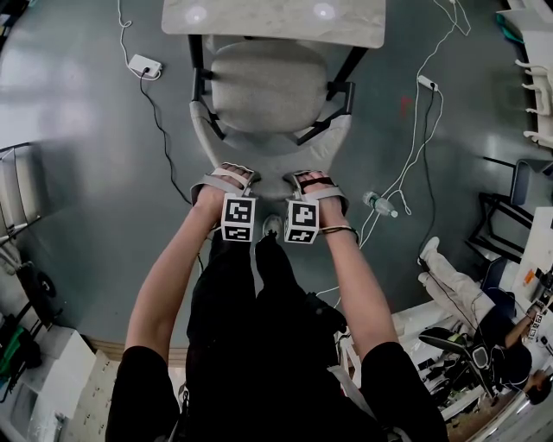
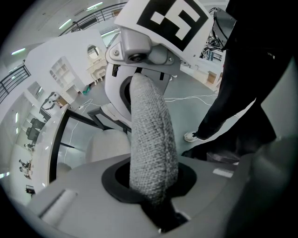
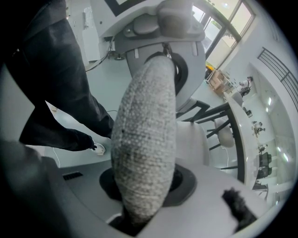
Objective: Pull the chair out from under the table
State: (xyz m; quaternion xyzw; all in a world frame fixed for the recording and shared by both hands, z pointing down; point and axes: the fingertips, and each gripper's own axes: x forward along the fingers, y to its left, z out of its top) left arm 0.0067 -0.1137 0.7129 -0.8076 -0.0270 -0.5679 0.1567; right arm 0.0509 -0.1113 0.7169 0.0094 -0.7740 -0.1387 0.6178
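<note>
A grey chair (image 1: 270,86) stands with the front of its seat under the pale table (image 1: 272,22) at the top of the head view. Its curved fabric backrest (image 1: 272,160) faces me. My left gripper (image 1: 232,177) is shut on the backrest's top edge left of centre, and my right gripper (image 1: 309,181) is shut on it right of centre. In the left gripper view the woven backrest edge (image 2: 151,144) runs up between the jaws to the other gripper. The right gripper view shows the same edge (image 3: 146,139) clamped between its jaws.
A power strip (image 1: 143,65) and cables lie on the grey floor left and right of the chair. A plastic bottle (image 1: 378,204) lies to the right of my right hand. A seated person (image 1: 467,302) and black frames are at lower right, with racks at the left edge.
</note>
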